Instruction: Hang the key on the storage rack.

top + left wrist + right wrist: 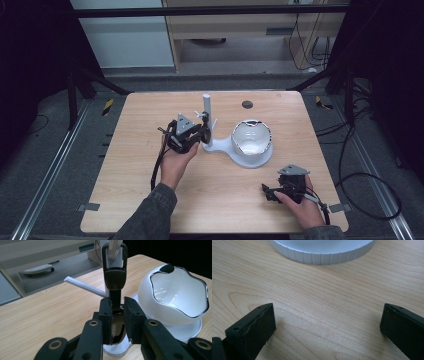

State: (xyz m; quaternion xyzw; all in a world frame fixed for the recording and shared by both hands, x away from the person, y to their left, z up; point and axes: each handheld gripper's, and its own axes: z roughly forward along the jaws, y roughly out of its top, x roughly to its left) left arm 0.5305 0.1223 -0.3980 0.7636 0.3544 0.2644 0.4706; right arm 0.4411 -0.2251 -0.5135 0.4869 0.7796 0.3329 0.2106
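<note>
The left gripper (117, 322) stood at the middle of the pale wooden table (140, 165), its two black jaws drawn close on the lower end of a black car key fob (115, 287), pads on either side of it. The fob stood upright, its loop end up against the white upright post (207, 117) of a white plastic stand (220, 147). A thin white peg (85, 286) stuck out sideways from the post just beside the fob. On the round base of the same stand, to the right of the post, sat a glossy white bowl with a wavy chrome rim (175, 295), tilted towards the gripper.

The right gripper (287, 187) rested low over the table near its front right corner, well apart from the stand. Its jaws stood wide apart with nothing but bare wood between them, and the ribbed edge of the stand's base (322, 255) lay just ahead of them.
</note>
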